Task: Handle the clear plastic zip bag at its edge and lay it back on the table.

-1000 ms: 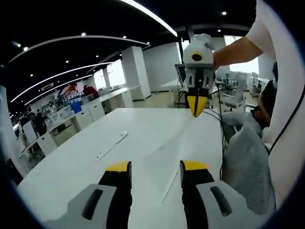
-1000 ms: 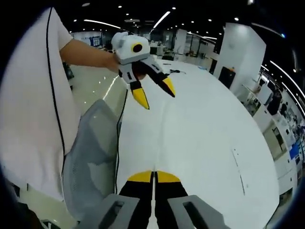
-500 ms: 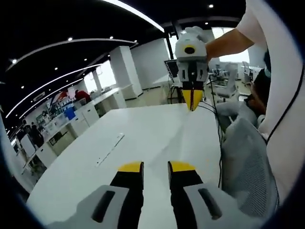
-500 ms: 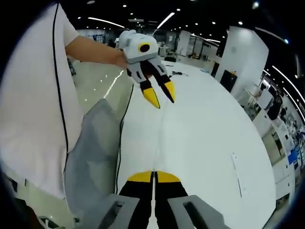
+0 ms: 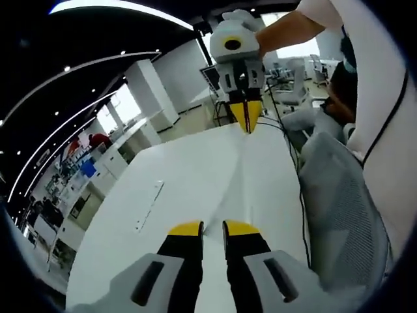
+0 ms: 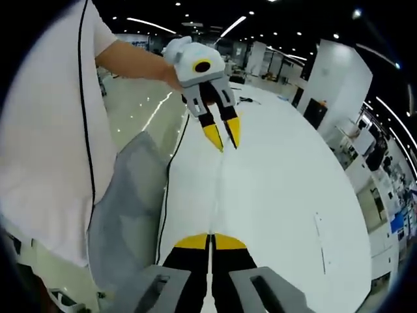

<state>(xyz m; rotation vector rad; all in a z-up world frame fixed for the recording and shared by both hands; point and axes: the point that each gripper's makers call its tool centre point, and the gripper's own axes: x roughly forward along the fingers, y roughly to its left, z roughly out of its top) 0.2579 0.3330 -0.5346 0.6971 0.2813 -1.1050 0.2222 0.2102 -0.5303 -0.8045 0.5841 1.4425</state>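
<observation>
the bag (image 6: 219,189) is hard to make out: it is clear over a white table (image 5: 195,169), so in both views you mostly get one faint straight line, its edge, running from one claw to the other. how far its sheet spreads to either side cannot be told, nor whether it lies flat on the table or hangs just above it.

count: two claws, one bag, one pale flat strip (image 5: 148,207) lying on the table well off to the side, one grey mesh chair back (image 5: 339,208) at the table's near edge, and one black cable (image 5: 301,195) running along that edge. the office behind is too blurred to count.

your right claw (image 6: 210,241) has its yellow tips pressed together with no gap, and the bag's edge line runs straight into them, so it looks clamped on that edge. in the left gripper view it hangs point-down over the far part of the table, with your bare forearm (image 5: 287,29) reaching in from the upper right.

your left claw (image 5: 213,228) has a narrow gap between its tips, which sit apart on either side of the edge line. it tilts down toward the table.
</observation>
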